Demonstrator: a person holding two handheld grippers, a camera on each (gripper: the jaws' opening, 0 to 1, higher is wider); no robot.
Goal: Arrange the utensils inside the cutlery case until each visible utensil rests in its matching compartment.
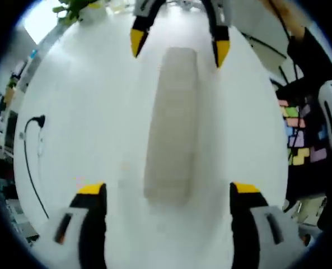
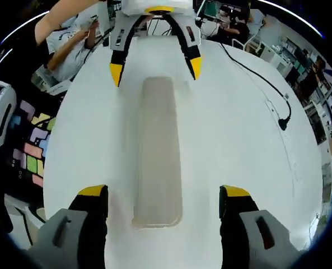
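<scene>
**Both grippers open over a closed cutlery case**

Lengthwise between the two grippers, the cutlery case (image 1: 172, 126) (image 2: 158, 151) — a long, pale, translucent box — lies flat on the white table (image 1: 87, 112) (image 2: 233, 129). The left gripper (image 1: 168, 193) has its yellow-tipped jaws spread wide, one on each side of the case's near end, holding nothing. Opposite, the right gripper (image 2: 164, 196) is equally wide apart at the other end, also empty. A black cable (image 1: 31, 162) (image 2: 255, 73) trails across the table, well apart from the case. No utensils can be made out.

pale beige cutlery case (image 2: 157, 151), white table (image 2: 238, 145), yellow-tipped gripper (image 2: 163, 202)
</scene>
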